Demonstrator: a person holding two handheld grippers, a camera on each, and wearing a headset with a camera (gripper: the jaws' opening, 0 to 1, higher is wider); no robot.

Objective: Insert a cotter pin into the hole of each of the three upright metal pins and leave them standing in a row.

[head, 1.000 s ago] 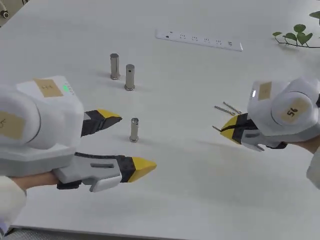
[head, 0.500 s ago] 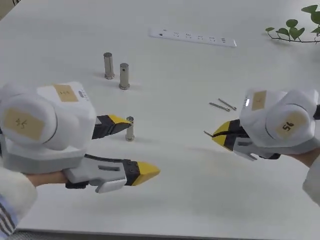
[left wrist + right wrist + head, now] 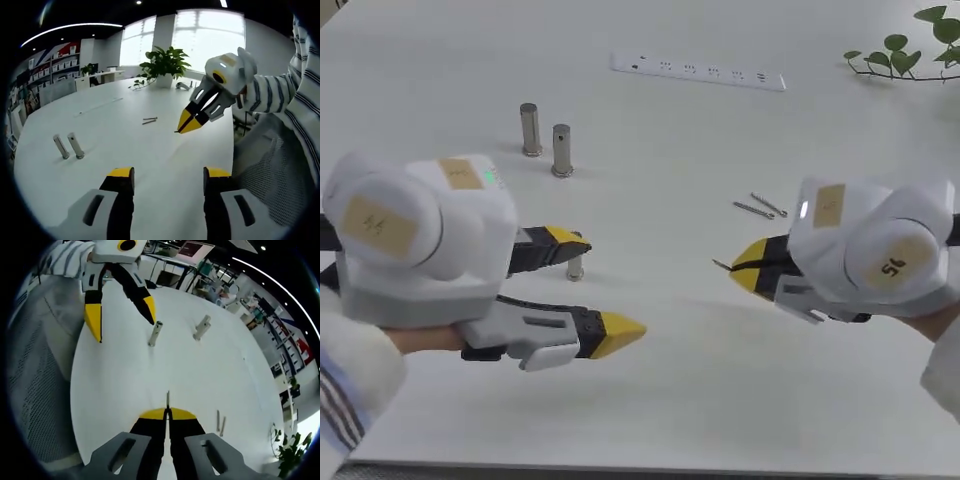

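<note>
Fingers of left gripper point(image 3: 611, 286) apart, near short upright silver metal pin point(image 3: 575, 269); right gripper point(image 3: 741, 272) fingers clamped on thin metal cotter pin point(image 3: 168, 399).

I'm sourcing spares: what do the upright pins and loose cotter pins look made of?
Upright pins: likely steel, satin grey, with a soft sheen down each barrel. Loose cotter pins: thin grey metal wire by the look; finish too small to tell.
</note>
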